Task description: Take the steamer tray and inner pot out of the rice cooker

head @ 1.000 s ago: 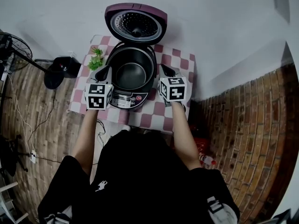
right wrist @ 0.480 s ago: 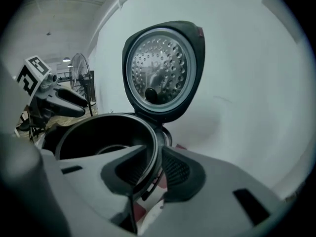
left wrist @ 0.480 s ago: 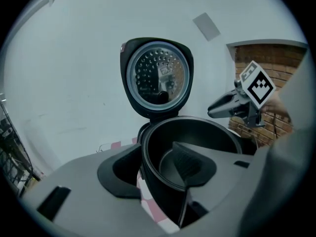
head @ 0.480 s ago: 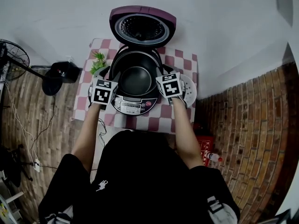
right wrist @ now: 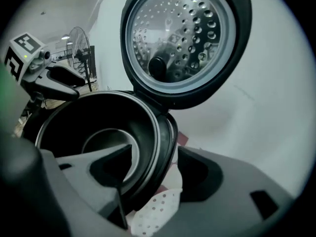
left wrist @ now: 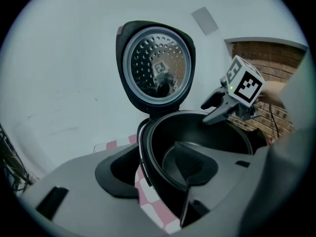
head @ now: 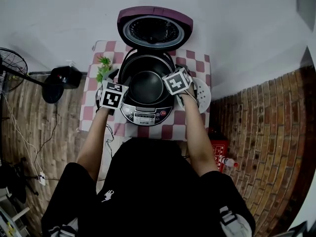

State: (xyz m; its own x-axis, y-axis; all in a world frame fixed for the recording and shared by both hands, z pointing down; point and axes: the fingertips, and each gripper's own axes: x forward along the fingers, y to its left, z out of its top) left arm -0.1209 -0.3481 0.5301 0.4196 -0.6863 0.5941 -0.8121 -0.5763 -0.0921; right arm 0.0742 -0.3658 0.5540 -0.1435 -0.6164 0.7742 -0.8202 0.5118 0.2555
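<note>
White wall, brick-patterned floor (head: 266,132); small table in pink-and-white checked cloth (head: 89,113).
- Rice cooker (head: 146,117): centre of table, lid (head: 154,31) raised upright at the back.
- Inner pot (head: 146,85): dark, seated in the cooker.
- Steamer tray (head: 203,95): white, perforated, lying on the cloth just right of the cooker.
- Green plant (head: 102,65): beside the cooker's left.
- Fan (head: 12,65) and red crate (head: 218,149): on the floor, well apart from the table.
- Left gripper (left wrist: 150,162): forearm extended, pitched down, jaws apart and just opened, straddling the pot's left rim without pressing.
- Right gripper (right wrist: 155,169): likewise over the right rim, tray below its outer jaw.
</note>
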